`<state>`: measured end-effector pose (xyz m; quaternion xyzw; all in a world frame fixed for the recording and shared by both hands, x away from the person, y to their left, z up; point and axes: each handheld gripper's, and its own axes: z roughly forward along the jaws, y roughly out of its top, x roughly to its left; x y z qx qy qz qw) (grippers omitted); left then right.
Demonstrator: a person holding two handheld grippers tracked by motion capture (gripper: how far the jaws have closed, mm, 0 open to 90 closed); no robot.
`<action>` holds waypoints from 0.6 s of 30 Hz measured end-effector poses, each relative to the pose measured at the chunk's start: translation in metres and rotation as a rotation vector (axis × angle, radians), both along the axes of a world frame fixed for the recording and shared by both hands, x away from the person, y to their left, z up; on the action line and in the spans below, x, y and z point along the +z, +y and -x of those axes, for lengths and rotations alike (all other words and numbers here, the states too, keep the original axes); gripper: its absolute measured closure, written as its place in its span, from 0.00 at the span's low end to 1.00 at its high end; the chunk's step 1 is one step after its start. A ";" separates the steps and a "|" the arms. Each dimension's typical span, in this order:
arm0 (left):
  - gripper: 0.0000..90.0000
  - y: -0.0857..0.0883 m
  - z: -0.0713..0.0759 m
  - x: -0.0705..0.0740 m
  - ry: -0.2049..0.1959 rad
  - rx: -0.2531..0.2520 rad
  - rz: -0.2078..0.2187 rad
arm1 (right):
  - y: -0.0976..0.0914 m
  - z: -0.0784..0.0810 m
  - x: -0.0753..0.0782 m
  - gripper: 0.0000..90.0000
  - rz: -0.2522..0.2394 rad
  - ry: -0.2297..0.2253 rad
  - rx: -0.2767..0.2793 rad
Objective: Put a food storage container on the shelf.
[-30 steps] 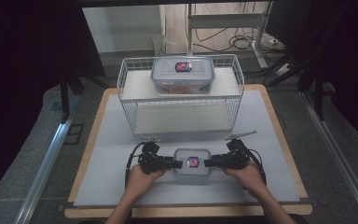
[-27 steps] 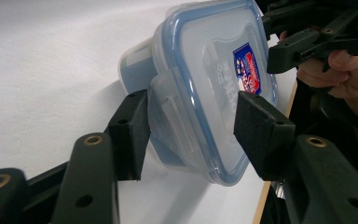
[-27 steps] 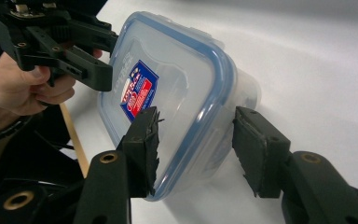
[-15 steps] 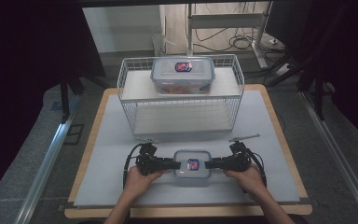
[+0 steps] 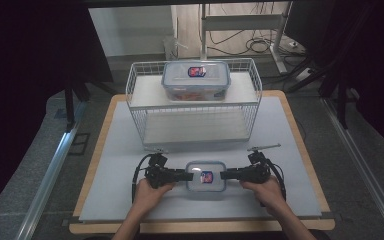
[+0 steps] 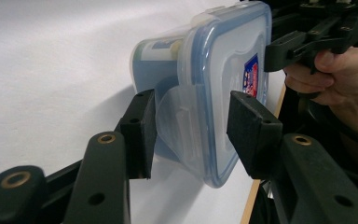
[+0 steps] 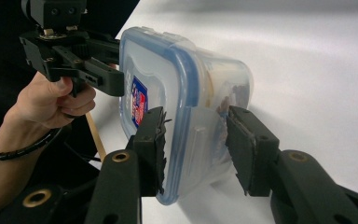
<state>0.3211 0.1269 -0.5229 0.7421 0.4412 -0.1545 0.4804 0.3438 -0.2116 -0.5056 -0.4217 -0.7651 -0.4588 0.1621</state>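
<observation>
The small lidded container [image 5: 206, 179] lies flat on the white tabletop [image 5: 290, 150], near the person's edge, in the same place as a second ago. The left tool [image 5: 182, 175] reaches it from its left end and the right tool [image 5: 226, 175] from its right end, as they did then; neither hand has shifted.

What differs is the jaws: both tools have just been closing. In the left gripper view the left tool [image 6: 191, 135] brackets the clear latch flap [image 6: 175, 121], one pad at the flap's outer face, the other over the blue-rimmed lid; whether they press is not clear. In the right gripper view the right tool [image 7: 193, 144] straddles the flap at the opposite end, with a gap left on the body side, so it stands open around it.

Behind, the white wire basket [image 5: 252, 85] carries a larger lidded container [image 5: 196, 80], unchanged.
</observation>
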 end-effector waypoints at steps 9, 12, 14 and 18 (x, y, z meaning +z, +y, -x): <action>0.59 0.003 -0.002 0.024 -0.061 0.010 -0.006 | 0.000 -0.003 0.018 0.65 -0.035 -0.038 -0.018; 0.59 0.004 -0.004 0.036 -0.088 0.010 -0.004 | 0.002 -0.004 0.030 0.65 -0.040 -0.061 -0.018; 0.59 0.005 -0.005 0.041 -0.097 0.010 -0.004 | 0.003 -0.005 0.039 0.65 -0.043 -0.078 -0.016; 0.59 0.007 -0.007 0.060 -0.130 0.015 -0.010 | 0.005 -0.007 0.052 0.65 -0.051 -0.104 -0.018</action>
